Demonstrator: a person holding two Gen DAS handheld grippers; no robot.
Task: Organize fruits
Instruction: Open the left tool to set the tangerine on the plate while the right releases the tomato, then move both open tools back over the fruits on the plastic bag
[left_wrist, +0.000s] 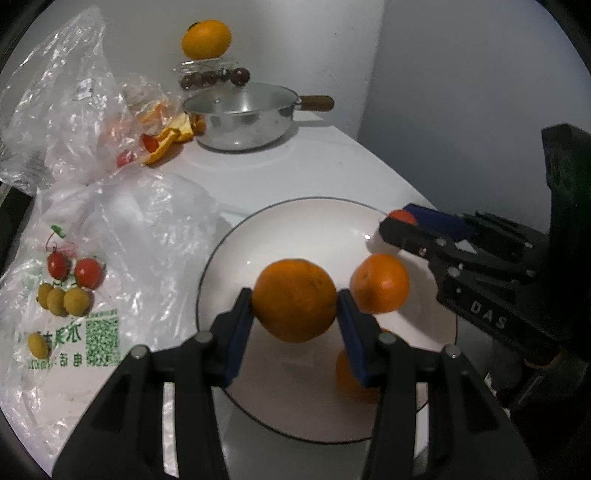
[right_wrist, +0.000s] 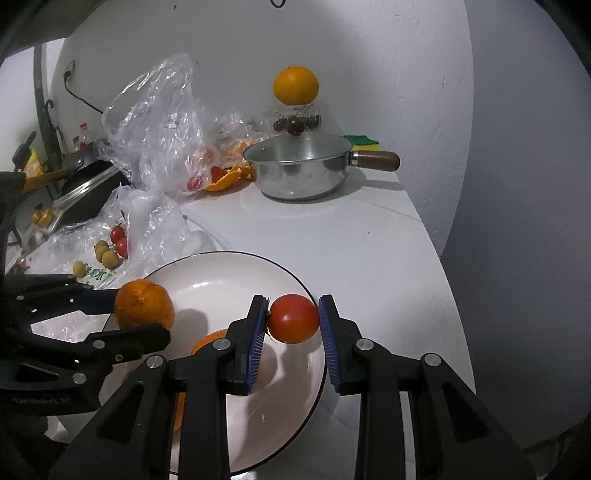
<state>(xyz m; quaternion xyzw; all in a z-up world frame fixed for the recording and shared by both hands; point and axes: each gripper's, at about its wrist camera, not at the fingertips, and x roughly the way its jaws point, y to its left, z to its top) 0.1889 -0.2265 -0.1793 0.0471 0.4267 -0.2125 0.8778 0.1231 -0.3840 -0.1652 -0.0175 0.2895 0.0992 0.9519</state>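
White and smooth, the tabletop (right_wrist: 369, 258) ran back to a plain pale wall. Both claws hung over a round, glossy white plate (left_wrist: 295, 229) with a thin dark rim. The left claw (left_wrist: 294, 306) was clenched on a dimpled orange (left_wrist: 294, 301), its ribbed blue pads (left_wrist: 240, 325) pressing each side. Just right of that claw a second orange (left_wrist: 380, 282) lay on the plate. The right claw (right_wrist: 293, 319) gripped a smooth red tomato (right_wrist: 293, 318) above the plate's far rim. Left of both claws, crinkled clear plastic bags (left_wrist: 122, 221) carried cherry tomatoes (left_wrist: 88, 272) and small tan round fruits (left_wrist: 75, 301). Beyond the claws stood a shiny steel pan (right_wrist: 299, 173) with a wooden handle.
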